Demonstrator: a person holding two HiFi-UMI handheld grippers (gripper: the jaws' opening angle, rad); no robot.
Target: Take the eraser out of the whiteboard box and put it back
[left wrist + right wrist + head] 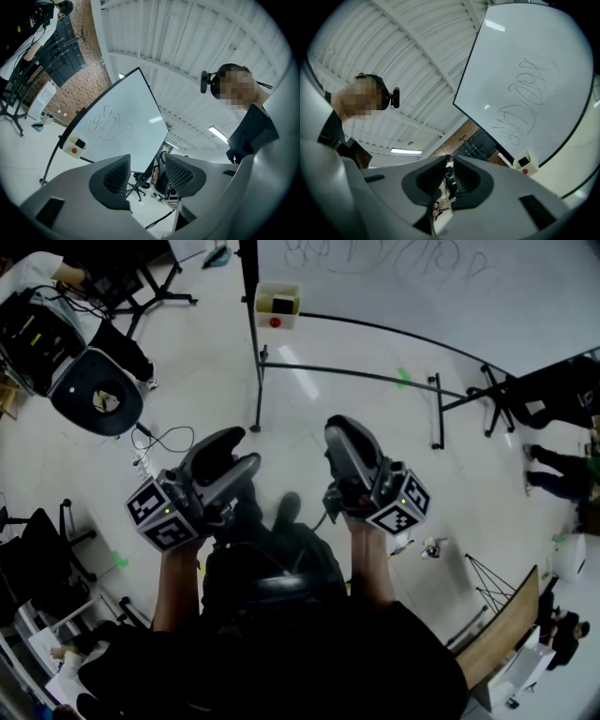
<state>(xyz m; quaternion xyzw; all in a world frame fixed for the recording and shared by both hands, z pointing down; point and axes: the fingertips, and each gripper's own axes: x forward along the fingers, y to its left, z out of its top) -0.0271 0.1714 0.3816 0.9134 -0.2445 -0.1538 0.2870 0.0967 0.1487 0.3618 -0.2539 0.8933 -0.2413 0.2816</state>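
The whiteboard (pixel 422 287) stands ahead of me with scribbles on it. On its lower left edge hangs the cream whiteboard box (pixel 277 304), with a red button on its front and the black eraser (pixel 281 305) in it. Both grippers are held up well short of it. My left gripper (pixel 246 446) has its jaws apart with nothing between them. My right gripper (pixel 339 424) has its jaws almost together and empty. In the left gripper view, the left gripper (pixel 147 161) has the box (pixel 75 144) off to its left. In the right gripper view, the right gripper (pixel 447 161) has the box (pixel 526 163) to its right.
The whiteboard's black stand legs (pixel 356 376) spread over the pale floor. A black office chair (pixel 97 395) and a floor cable (pixel 164 439) lie to the left. A person in dark clothes (pixel 562 390) is at the right, and a wooden board (pixel 506 624) at the lower right.
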